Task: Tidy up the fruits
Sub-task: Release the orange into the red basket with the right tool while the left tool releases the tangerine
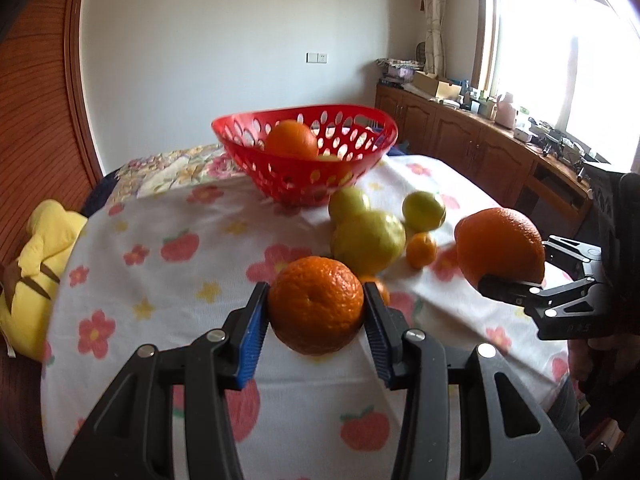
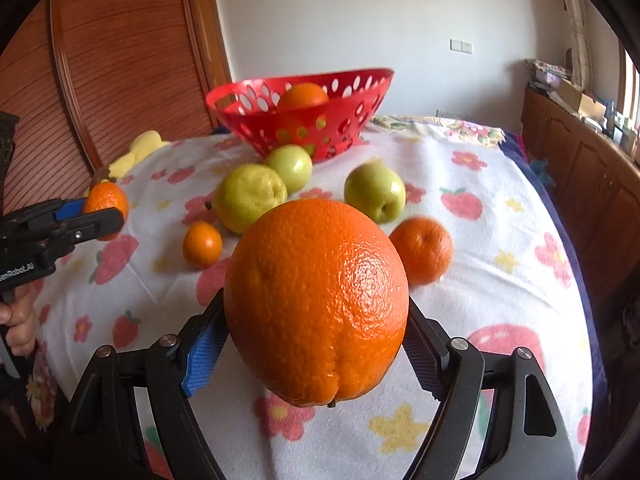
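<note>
A small orange (image 1: 316, 305) is clamped between the blue pads of the left gripper (image 1: 316, 312) and is held clear above the flowered cloth (image 1: 168, 280). In the right wrist view the same gripper is seen at the left edge, with the small fruit pinched at its tip and a hand (image 2: 18, 320) below it.

A large orange (image 2: 316, 300) is gripped by the right gripper (image 2: 316, 344), whose tongs are pressed against both its sides; it is carried above the near part of the cloth. In the left wrist view this fruit appears at the right, held up off the surface.

A red basket (image 1: 308, 148) with oval holes is set at the far side of the cloth, and one orange in the basket (image 1: 291, 139) is seen over its rim. Just in front of the basket, loose fruit is left lying on the cloth: a yellow-green pear (image 2: 250, 196), a green apple (image 2: 291, 168) touching it on the far side, and a second green apple (image 2: 375, 191) set apart to the right. A little mandarin (image 2: 202, 245) is lying near the pear on its near side, and a medium mandarin (image 2: 422, 249) is lying near the second apple, to the right of the large orange.

A yellow plush toy (image 1: 42, 272) is lying off the left edge of the cloth. Wooden cabinets (image 1: 460, 136) are lined along the right wall under a bright window (image 1: 560, 32).
</note>
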Demonstrator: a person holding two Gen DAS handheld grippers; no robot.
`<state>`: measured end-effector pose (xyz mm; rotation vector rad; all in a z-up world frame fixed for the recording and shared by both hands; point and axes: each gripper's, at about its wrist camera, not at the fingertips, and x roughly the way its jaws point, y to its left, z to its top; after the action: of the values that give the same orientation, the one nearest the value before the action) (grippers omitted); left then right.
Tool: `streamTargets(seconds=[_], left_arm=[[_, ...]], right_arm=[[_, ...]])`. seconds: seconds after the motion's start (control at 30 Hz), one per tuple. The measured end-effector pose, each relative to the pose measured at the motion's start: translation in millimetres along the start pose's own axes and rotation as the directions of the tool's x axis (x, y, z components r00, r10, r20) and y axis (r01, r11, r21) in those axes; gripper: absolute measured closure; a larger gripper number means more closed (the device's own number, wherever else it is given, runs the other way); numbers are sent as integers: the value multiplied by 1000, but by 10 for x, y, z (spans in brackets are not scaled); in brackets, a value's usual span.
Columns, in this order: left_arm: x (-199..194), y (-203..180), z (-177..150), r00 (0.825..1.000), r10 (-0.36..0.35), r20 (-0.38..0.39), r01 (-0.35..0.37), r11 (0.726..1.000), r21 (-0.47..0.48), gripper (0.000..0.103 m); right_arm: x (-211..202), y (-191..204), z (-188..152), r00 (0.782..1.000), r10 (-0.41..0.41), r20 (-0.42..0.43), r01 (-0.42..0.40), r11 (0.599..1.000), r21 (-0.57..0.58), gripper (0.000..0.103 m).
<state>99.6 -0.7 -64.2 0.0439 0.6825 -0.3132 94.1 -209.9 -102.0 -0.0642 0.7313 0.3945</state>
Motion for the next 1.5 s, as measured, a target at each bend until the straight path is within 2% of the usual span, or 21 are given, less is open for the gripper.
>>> streamTargets(seconds=[0.33, 0.5, 0.9, 1.5], left_arm=[[104, 97, 451, 999, -12, 51, 11, 1000, 15, 59], [211, 157, 656, 998, -22, 57, 21, 999, 29, 59], [304, 272, 1063, 994, -25, 103, 19, 998, 54, 59], [628, 336, 1255, 997, -20, 74, 17, 999, 42, 59]], right_arm=[[-193, 13, 586, 996, 29, 79, -24, 998, -60, 21], [-185, 10, 871, 995, 50, 90, -44, 996, -74, 21], [0, -14, 1382, 990, 41, 132, -25, 992, -124, 21], [564, -127, 1926, 995, 49, 83, -35, 986, -162, 21]])
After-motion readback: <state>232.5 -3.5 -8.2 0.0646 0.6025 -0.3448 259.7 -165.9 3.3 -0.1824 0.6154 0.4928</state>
